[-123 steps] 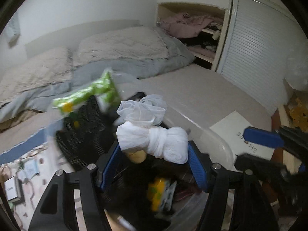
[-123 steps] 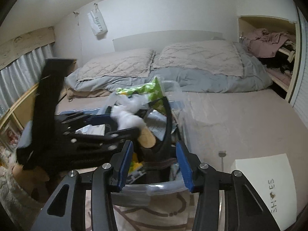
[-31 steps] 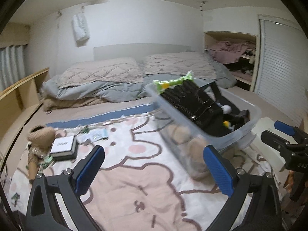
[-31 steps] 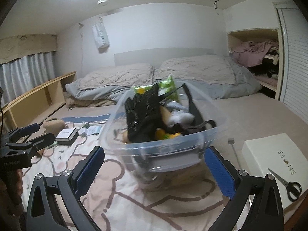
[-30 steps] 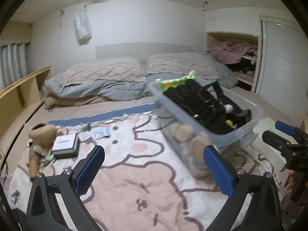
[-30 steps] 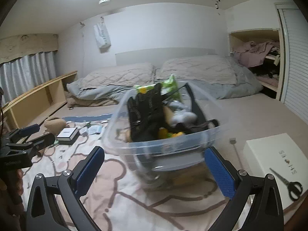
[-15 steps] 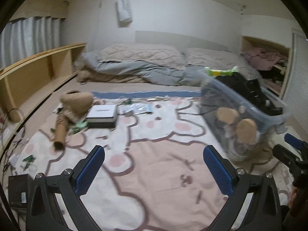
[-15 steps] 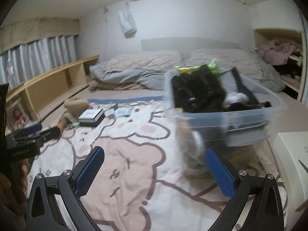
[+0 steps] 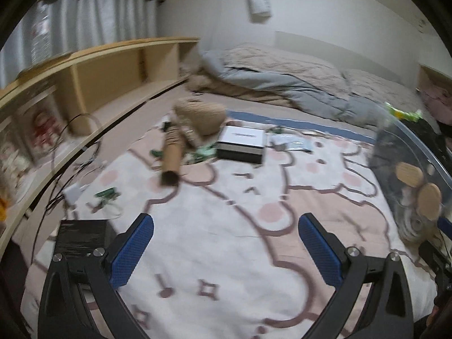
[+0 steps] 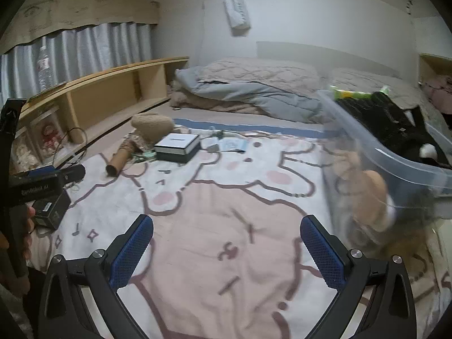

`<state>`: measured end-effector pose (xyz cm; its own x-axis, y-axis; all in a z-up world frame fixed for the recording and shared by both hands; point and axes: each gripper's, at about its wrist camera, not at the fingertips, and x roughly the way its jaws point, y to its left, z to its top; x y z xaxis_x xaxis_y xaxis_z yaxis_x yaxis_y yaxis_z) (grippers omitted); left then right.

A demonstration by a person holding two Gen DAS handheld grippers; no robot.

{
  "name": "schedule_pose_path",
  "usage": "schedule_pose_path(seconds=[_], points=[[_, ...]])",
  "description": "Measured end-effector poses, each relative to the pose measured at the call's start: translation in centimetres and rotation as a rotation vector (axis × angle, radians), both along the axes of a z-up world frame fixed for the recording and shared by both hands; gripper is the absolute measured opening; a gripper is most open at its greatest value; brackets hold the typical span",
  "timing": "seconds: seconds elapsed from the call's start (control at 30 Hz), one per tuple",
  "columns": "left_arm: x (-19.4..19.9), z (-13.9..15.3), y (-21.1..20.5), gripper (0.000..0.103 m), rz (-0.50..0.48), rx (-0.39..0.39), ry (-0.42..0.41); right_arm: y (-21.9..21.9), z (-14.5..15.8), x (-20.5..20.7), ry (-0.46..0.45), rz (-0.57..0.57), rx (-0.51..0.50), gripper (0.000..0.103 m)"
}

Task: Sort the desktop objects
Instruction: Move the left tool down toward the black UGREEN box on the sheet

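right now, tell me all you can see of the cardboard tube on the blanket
The cardboard tube is plain brown, lying flat on the cartoon-print blanket, its dark open end toward the camera. Its far end runs under a tan fuzzy plush item. A white-topped black box sits just right of it. Nothing grips it.

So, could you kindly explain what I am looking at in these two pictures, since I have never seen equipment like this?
No robot here: a person carries a two-finger gripper in each hand, and each has a wide-angle camera looking along its blue-padded fingers. One picture is from the left gripper, the other from the right gripper. Both are open and hold nothing. They look over a bed with a pink and white blanket. On it lie a cardboard tube, a brown plush toy, a flat white-topped box and a small black box. On the right stands a clear plastic bin, already holding sorted things.
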<state>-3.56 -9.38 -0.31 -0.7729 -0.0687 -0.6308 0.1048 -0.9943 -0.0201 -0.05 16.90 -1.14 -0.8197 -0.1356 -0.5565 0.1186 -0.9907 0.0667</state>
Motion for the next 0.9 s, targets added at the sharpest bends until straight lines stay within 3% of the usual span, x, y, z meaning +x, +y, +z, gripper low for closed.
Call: schedule_pose_path(seconds=[0.37,0.67,0.9], points=[[1.3,0.5,-10.9,0.103,0.202,0.028,-0.026,-2.7,-1.9,-1.1,-0.046,0.064,-0.014,0.103],[2.6,-2.1,-18.4,0.101,0.351,0.088,-0.13,-3.4,-3.1,-0.3,-0.059,0.089,-0.047,0.103],[2.0,-5.8,-20.9,0.076,0.363,0.186,-0.247,-4.1,-3.9,-0.3,-0.077,0.175,-0.033,0.103]])
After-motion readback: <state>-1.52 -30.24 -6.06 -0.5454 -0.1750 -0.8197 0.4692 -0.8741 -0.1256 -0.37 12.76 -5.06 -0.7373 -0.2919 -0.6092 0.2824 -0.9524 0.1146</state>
